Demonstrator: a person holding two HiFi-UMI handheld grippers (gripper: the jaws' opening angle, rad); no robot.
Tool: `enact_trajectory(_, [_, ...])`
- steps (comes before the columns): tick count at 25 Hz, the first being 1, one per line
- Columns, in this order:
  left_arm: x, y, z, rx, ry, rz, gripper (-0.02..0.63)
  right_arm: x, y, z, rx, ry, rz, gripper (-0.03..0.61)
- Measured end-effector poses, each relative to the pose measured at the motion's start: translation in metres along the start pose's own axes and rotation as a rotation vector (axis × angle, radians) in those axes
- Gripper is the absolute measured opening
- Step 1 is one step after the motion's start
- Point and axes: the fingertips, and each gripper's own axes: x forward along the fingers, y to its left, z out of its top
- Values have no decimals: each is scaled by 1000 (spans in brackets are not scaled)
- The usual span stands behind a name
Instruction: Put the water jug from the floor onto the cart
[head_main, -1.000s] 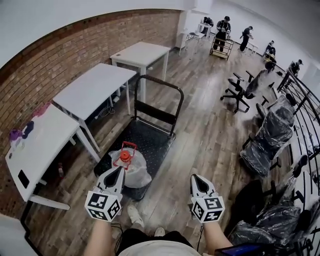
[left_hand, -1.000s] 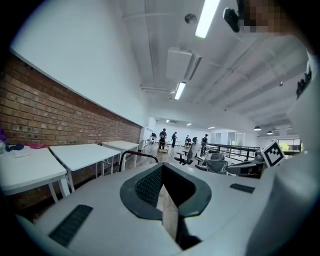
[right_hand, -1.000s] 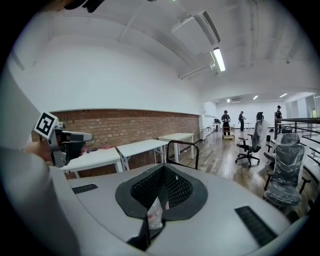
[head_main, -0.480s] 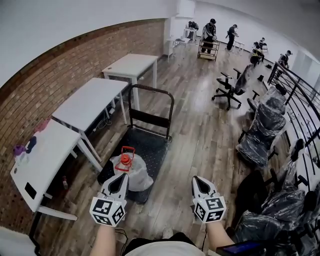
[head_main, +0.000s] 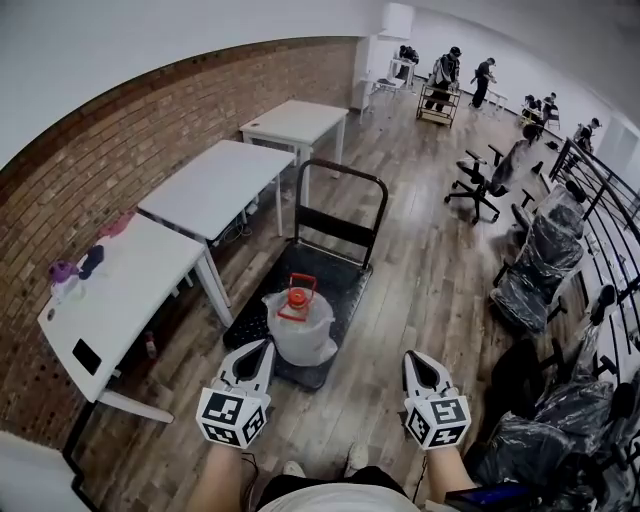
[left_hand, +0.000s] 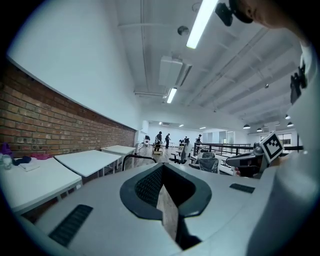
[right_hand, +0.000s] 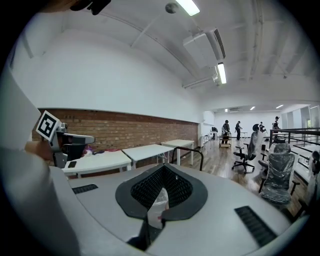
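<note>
The water jug (head_main: 297, 330), clear plastic with a red cap and handle, stands upright on the near end of the black flat cart (head_main: 335, 272). The cart's push handle (head_main: 340, 190) rises at its far end. My left gripper (head_main: 267, 343) is shut, with its tip just short of the jug's near left side and nothing in it. My right gripper (head_main: 409, 354) is also shut and empty, to the right of the jug over bare floor. Through the right gripper's (right_hand: 164, 168) slit, a sliver of the jug (right_hand: 158, 204) shows. The left gripper (left_hand: 162, 165) looks over the cart handle (left_hand: 136, 157).
Three white tables (head_main: 215, 185) line the brick wall at left; the nearest (head_main: 110, 295) holds small items. Plastic-wrapped office chairs (head_main: 535, 270) and a railing (head_main: 600, 200) stand at right. People with another cart (head_main: 440, 100) are at the far end.
The head view has swung, so the cart and jug now sit further right in the picture. Both grippers have shifted along with it, rising slightly, still shut and empty near the jug.
</note>
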Motion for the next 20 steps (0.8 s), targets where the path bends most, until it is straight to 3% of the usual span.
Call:
enact_trajectory(8, [-35, 15, 5, -20, -23, 45, 0, -2, 37, 23, -58, -33, 65, 2])
enact_trajectory(20, [-18, -15, 5, -35, -34, 62, 0, -6, 6, 37, -66, -62, 99, 2])
